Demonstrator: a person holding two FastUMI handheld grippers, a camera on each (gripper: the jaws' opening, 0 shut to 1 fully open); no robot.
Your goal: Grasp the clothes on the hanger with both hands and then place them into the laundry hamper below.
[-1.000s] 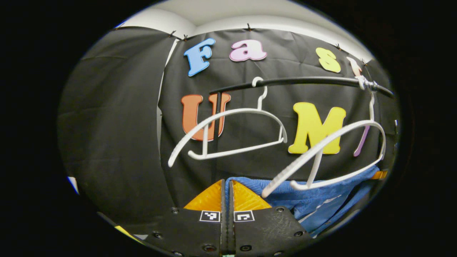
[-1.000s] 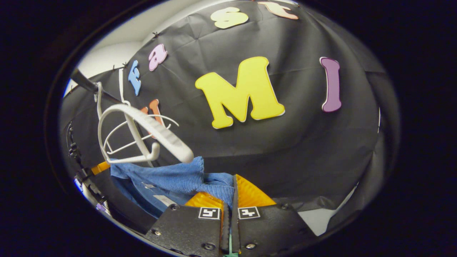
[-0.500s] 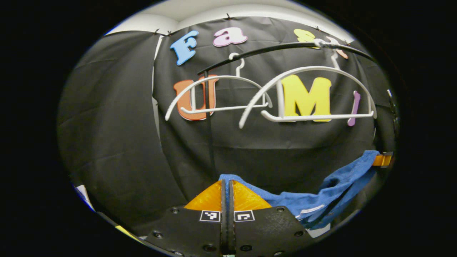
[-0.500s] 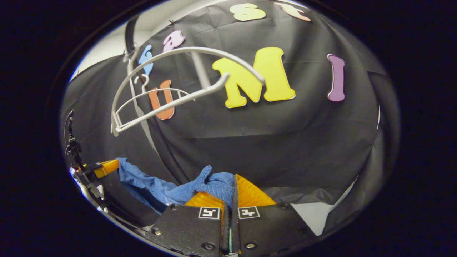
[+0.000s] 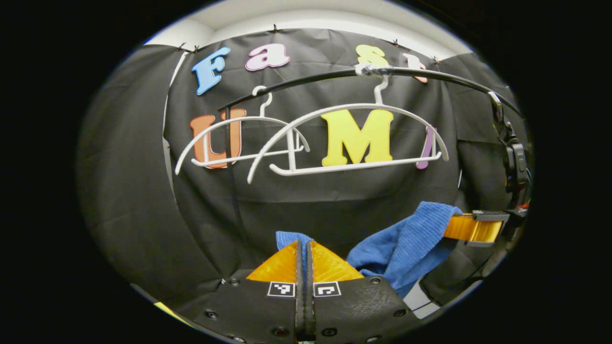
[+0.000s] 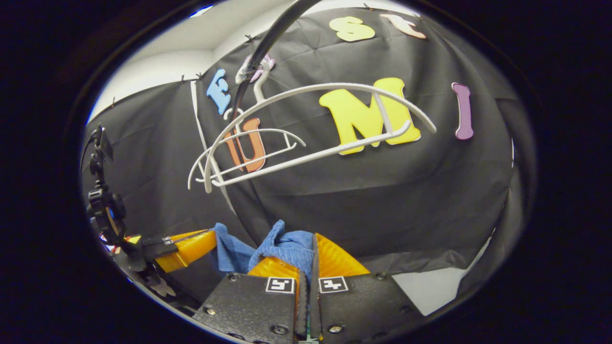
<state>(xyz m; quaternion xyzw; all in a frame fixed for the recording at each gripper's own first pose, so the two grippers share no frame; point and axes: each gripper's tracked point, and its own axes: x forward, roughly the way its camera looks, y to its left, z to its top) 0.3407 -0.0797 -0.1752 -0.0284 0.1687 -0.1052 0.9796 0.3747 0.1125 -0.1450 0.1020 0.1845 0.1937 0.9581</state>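
Note:
A blue garment (image 5: 406, 243) hangs slack between my two grippers, below the rail. My left gripper (image 5: 303, 251) is shut on one edge of it, a blue fold poking up above the fingers. In the left gripper view the right gripper (image 5: 471, 228) holds the other end at the far right. In the right gripper view my right gripper (image 6: 308, 255) is shut on a bunched corner of the blue garment (image 6: 282, 246), and the left gripper (image 6: 184, 248) shows at the lower left, holding its end. Two bare white hangers (image 5: 349, 138) (image 5: 224, 143) hang on the black rail (image 5: 334, 74) above.
The booth's black cloth wall stands close behind the rail. In the right gripper view the nearer white hanger (image 6: 315, 124) sits above and to the left of my fingers. A pale patch of floor (image 6: 425, 286) shows at the lower right.
Both grippers have come down and drawn closer together, so the blue garment now sags in a shorter fold. The hanger it came off has swung back level on the rail.

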